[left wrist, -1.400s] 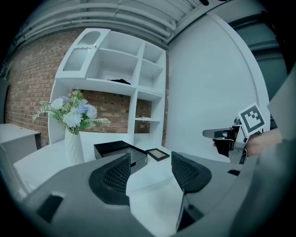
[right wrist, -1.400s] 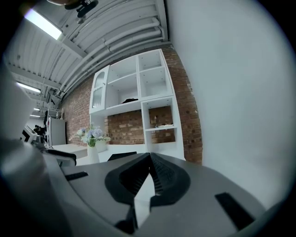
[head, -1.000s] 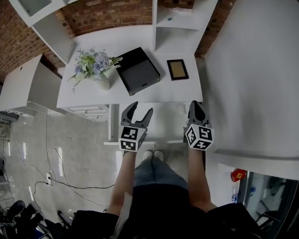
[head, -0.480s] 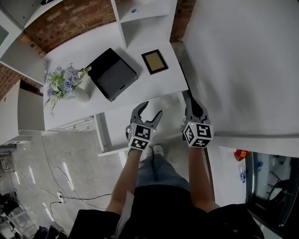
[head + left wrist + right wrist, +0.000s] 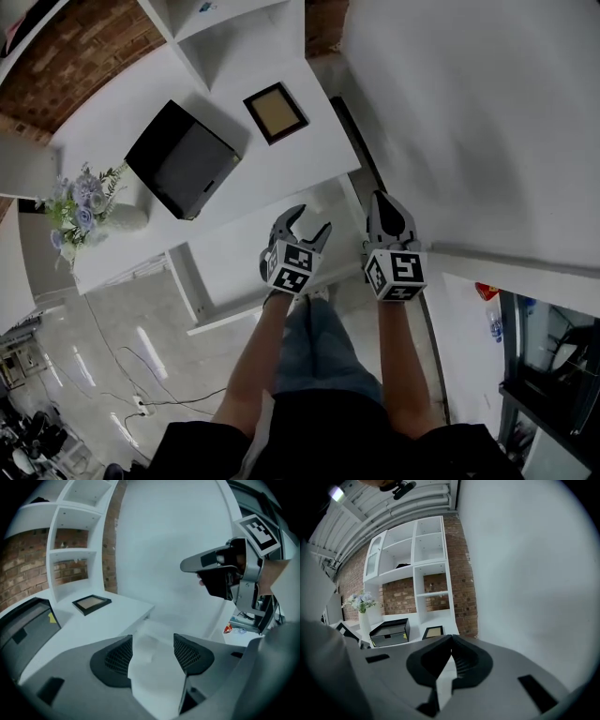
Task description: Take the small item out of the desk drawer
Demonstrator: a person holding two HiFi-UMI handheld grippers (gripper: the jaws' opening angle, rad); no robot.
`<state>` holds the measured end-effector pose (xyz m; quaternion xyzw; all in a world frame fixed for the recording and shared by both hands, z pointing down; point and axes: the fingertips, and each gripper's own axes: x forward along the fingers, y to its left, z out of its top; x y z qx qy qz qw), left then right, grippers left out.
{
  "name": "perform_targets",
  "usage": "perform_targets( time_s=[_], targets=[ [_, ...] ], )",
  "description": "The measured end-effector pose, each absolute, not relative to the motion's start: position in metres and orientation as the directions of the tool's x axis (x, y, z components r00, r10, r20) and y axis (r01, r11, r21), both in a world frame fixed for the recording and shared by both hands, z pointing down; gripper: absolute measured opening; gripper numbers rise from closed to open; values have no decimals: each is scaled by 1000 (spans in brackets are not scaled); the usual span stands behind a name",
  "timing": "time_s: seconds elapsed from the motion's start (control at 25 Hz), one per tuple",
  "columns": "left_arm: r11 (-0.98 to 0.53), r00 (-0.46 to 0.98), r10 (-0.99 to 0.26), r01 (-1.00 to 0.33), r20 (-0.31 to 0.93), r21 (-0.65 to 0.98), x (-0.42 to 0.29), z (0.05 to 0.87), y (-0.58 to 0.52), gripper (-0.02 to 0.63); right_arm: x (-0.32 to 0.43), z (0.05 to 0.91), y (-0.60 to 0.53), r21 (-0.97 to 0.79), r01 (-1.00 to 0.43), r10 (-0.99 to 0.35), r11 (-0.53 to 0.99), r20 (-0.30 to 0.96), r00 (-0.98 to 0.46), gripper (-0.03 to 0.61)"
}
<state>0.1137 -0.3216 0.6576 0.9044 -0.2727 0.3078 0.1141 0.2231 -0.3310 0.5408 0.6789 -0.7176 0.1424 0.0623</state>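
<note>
A black drawer box stands on the white desk; in the right gripper view the black drawer box shows its drawer front closed, with a yellow tag at one side. No small item shows in any view. My left gripper hangs open and empty over the desk's near right corner. Seen along its own jaws, the left gripper has only white desk between the pads. My right gripper is beside it near the wall, its jaws shut on nothing; the right gripper has its tips touching.
A dark picture frame lies right of the box. A vase of flowers stands at the desk's left end. White shelves rise behind the desk against a brick wall. A white wall runs along the right.
The head view has swung, so the desk sits further left and tilted. Both grippers have come down toward the desk's right front, the left one more. Their jaws have not changed.
</note>
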Motion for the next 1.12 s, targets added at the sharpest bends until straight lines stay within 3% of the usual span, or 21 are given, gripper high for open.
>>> perform_targets(
  time_s=[0.44, 1.12],
  targets=[
    [-821, 570, -363, -570, 737, 37, 127, 747, -349, 287, 221, 576, -354, -142, -988, -948, 64, 302, -104, -2],
    [-863, 511, -353, -502, 784, -61, 137, 790, -366, 290, 221, 590, -356, -160, -985, -941, 63, 320, -112, -2]
  ],
)
